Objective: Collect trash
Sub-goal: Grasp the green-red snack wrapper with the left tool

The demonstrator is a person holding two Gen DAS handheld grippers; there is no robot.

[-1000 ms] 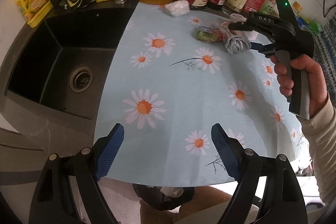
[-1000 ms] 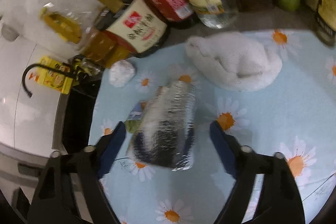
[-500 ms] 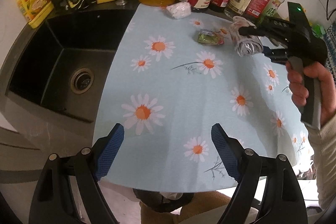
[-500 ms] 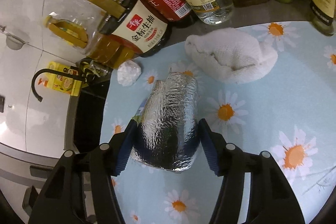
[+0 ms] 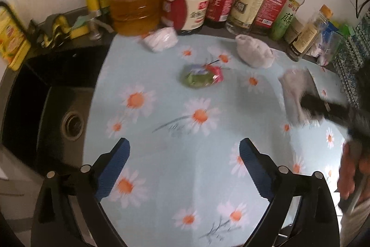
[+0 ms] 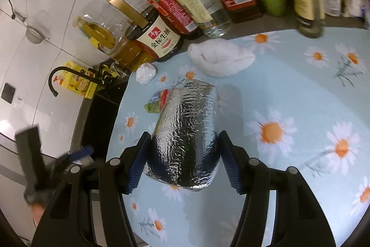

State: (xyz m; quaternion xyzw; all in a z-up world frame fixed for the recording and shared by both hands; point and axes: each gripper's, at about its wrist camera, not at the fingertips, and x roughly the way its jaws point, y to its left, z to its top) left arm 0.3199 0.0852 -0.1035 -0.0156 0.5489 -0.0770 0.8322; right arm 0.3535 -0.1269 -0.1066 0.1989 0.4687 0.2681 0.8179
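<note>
Lifted since a second ago, the foil wrapper [image 6: 185,142] now hangs between the right gripper [image 6: 182,163] fingers, pinched at its lower sides above the worktop [image 6: 289,94]. It looks light, crinkly and easily crushed, so a gentle squeeze suits. Beyond them lies a green wrapper [image 5: 200,76]. The left gripper [image 5: 183,168] fingers are spread wide, holding nothing.

Right gripper [image 6: 182,163] has closed on and lifted the foil bag [image 6: 185,133].
</note>
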